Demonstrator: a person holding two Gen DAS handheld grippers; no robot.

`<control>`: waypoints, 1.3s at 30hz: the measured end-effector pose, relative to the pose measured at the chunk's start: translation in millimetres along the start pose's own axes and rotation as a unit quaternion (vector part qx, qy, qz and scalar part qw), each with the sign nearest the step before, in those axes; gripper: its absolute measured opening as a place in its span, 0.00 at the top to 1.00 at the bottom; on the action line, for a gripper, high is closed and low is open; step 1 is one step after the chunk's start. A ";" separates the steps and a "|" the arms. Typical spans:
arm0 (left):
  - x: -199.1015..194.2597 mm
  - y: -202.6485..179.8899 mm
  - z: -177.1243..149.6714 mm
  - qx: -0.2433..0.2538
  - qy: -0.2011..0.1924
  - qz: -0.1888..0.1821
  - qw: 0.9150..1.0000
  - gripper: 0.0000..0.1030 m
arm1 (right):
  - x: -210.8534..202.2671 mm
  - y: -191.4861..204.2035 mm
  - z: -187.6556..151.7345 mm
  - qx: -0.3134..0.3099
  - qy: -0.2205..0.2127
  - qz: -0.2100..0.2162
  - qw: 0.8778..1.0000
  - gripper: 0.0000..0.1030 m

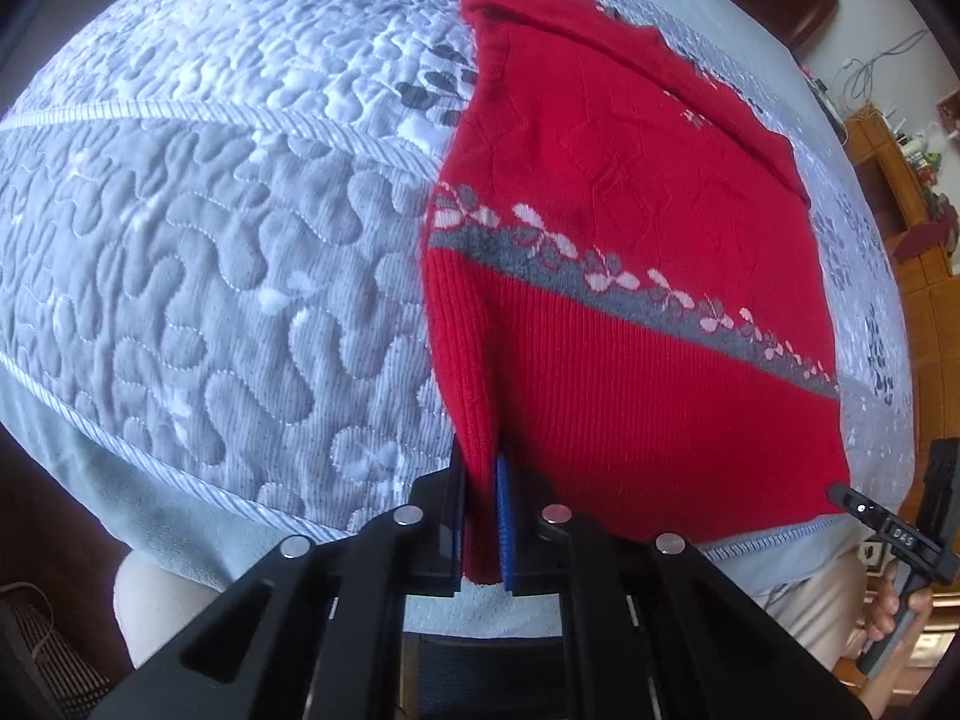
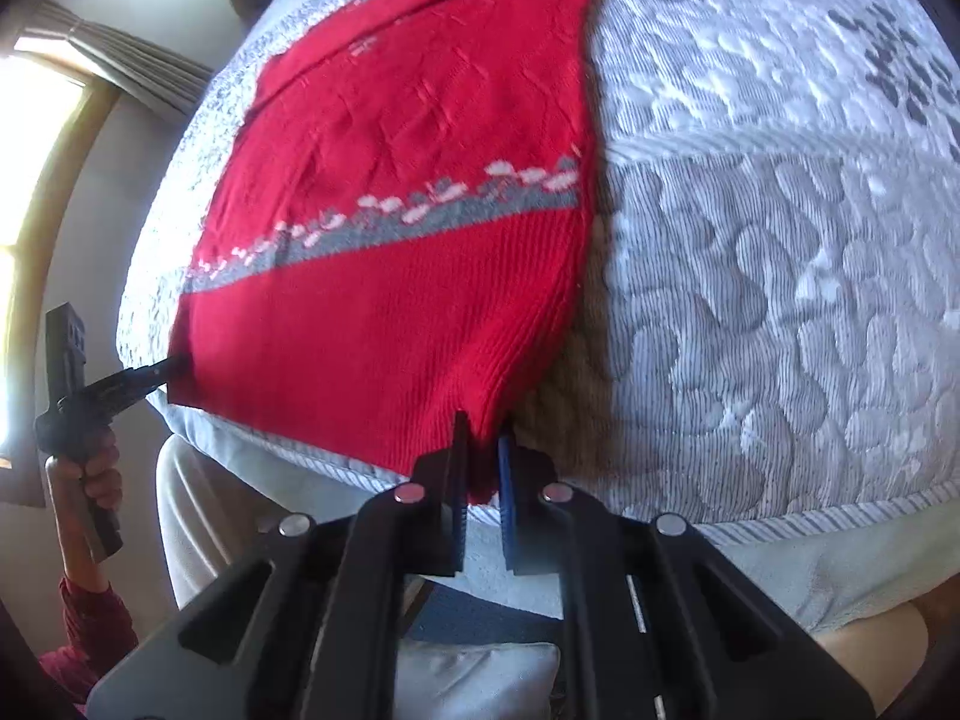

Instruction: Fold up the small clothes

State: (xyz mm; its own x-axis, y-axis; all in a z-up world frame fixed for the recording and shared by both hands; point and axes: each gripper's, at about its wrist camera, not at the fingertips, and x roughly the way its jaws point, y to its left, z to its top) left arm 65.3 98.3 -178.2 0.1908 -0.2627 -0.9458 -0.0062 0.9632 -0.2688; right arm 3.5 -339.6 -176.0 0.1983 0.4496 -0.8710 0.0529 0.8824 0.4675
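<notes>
A small red knit sweater (image 1: 630, 228) with a grey band of pale flowers lies spread on a quilted grey-white bed. It also shows in the right wrist view (image 2: 384, 276). My left gripper (image 1: 480, 468) is shut on the sweater's near left hem corner. My right gripper (image 2: 482, 426) is shut on the near right hem corner. Each gripper shows in the other's view: the right one (image 1: 840, 495) and the left one (image 2: 174, 369), both at the hem. The sleeves look tucked under the body at the far end.
The quilted bed cover (image 1: 210, 252) reaches left of the sweater, and right of it (image 2: 780, 276) in the right wrist view. The bed's near edge (image 1: 198, 492) is close below both grippers. Wooden furniture (image 1: 918, 240) stands far right. A bright window (image 2: 36, 180) is at left.
</notes>
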 end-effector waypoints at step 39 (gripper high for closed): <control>14.5 -22.6 185.8 0.022 -0.074 0.011 0.997 0.51 | 5.5 -36.0 212.6 0.035 -0.018 0.013 0.999 0.64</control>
State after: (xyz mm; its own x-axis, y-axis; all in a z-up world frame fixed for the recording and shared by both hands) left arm 250.6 83.3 -152.1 0.3329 -0.2327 -0.9138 0.0303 0.9712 -0.2363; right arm 210.7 -398.4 -165.5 0.2357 0.4649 -0.8534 0.1148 0.8587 0.4995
